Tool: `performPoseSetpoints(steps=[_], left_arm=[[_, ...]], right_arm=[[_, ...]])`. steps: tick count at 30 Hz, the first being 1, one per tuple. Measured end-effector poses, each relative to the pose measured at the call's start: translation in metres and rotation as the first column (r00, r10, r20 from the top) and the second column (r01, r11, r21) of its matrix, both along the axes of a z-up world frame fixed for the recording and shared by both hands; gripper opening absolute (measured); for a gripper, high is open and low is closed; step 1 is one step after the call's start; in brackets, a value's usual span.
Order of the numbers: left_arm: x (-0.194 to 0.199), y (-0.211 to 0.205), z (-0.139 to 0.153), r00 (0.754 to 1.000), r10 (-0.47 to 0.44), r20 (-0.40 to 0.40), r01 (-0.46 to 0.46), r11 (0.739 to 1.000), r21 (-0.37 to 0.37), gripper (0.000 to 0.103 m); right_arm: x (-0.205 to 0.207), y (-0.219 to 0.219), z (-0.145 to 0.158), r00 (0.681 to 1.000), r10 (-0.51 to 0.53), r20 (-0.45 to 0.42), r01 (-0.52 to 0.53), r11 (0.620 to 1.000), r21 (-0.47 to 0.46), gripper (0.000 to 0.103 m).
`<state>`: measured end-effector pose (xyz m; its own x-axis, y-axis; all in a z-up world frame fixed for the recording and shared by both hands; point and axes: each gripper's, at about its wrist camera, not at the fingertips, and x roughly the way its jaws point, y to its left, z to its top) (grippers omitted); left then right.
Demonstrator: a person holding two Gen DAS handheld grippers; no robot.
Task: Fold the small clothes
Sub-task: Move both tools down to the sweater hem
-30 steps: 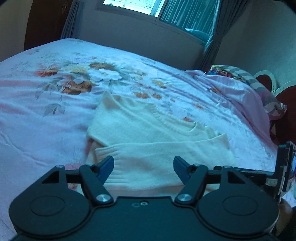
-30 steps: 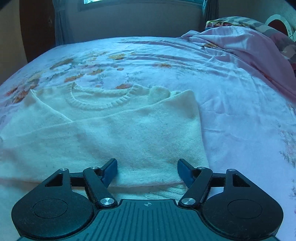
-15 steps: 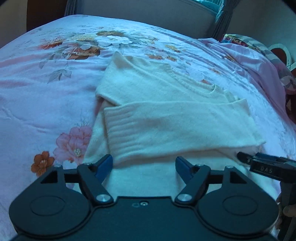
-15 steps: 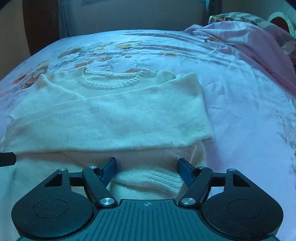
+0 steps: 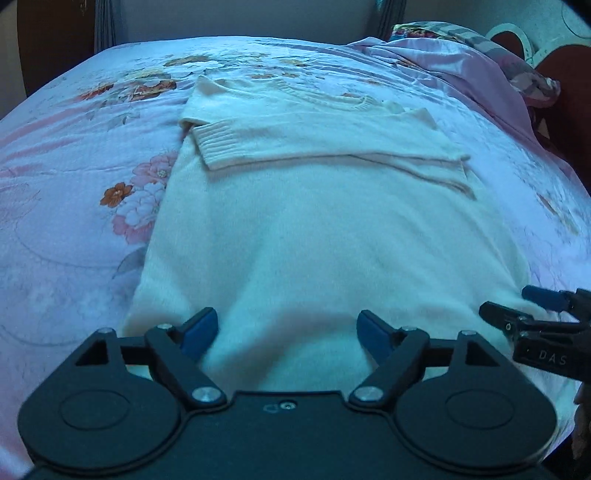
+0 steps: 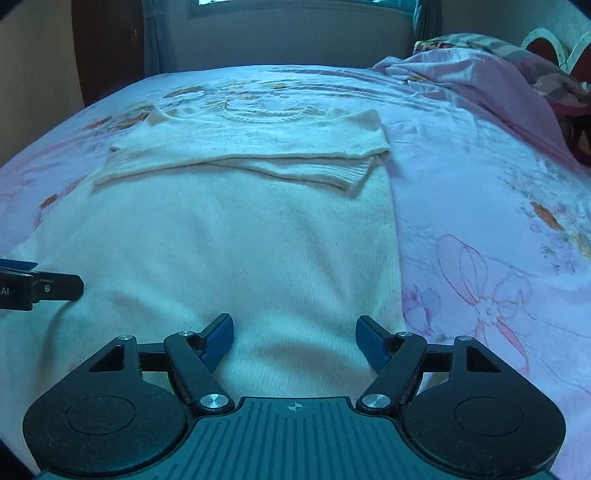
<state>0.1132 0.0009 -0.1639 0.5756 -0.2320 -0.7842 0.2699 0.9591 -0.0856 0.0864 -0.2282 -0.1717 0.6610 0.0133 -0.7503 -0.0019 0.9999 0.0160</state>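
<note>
A cream knitted sweater (image 5: 317, 221) lies flat on the bed, neck at the far end, both sleeves folded across the chest (image 5: 321, 142). It also shows in the right wrist view (image 6: 229, 236). My left gripper (image 5: 286, 332) is open and empty, low over the sweater's near hem on the left side. My right gripper (image 6: 293, 338) is open and empty, over the near hem on the right side. Each gripper shows at the edge of the other's view: the right gripper (image 5: 535, 321), the left gripper (image 6: 40, 286).
The bed has a pink floral sheet (image 5: 74, 192). A crumpled pink blanket (image 6: 480, 85) and patterned pillow (image 6: 480, 40) lie at the far right. A wall, curtain and window sill (image 6: 295, 7) stand beyond the bed.
Both grippers have pulled back toward me, from near the folded sleeves to the sweater's near hem. More of the sweater's body now shows. Both stay open.
</note>
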Motion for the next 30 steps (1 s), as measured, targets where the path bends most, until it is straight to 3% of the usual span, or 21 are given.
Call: performPoseSetpoints(steps=[3, 6, 9, 14, 16, 23, 30], left_arm=[[-0.015, -0.003, 0.005, 1.000, -0.004, 0.004, 0.004, 1.000, 0.027, 0.081], [-0.031, 0.000, 0.012, 1.000, -0.004, 0.012, 0.003, 1.000, 0.008, 0.082], [-0.040, -0.001, 0.002, 1.000, 0.000, 0.011, 0.000, 0.999, 0.032, 0.084], [-0.054, -0.003, 0.011, 1.000, -0.007, 0.023, 0.006, 0.999, 0.042, 0.084], [-0.058, 0.002, 0.012, 1.000, 0.012, 0.015, -0.012, 0.999, 0.031, 0.083], [-0.077, 0.032, 0.022, 0.996, 0.084, 0.023, -0.085, 0.996, 0.015, 0.081], [-0.081, 0.064, 0.020, 0.985, 0.168, 0.031, -0.170, 0.984, 0.048, 0.080]], right_arm=[[-0.019, -0.002, 0.010, 1.000, -0.023, 0.004, 0.022, 0.999, 0.038, 0.073], [-0.036, -0.005, 0.017, 0.999, -0.034, 0.014, 0.033, 0.995, 0.099, 0.073], [-0.049, -0.001, 0.005, 1.000, -0.014, -0.008, 0.014, 0.998, 0.056, 0.073], [-0.065, 0.006, 0.018, 1.000, 0.005, 0.002, -0.005, 0.999, 0.037, 0.073], [-0.069, 0.007, 0.010, 0.999, 0.013, -0.042, -0.013, 1.000, 0.018, 0.073], [-0.093, -0.011, 0.015, 0.997, -0.054, -0.049, 0.056, 0.997, 0.060, 0.073], [-0.109, -0.033, 0.010, 0.988, -0.118, -0.103, 0.127, 0.988, 0.083, 0.073]])
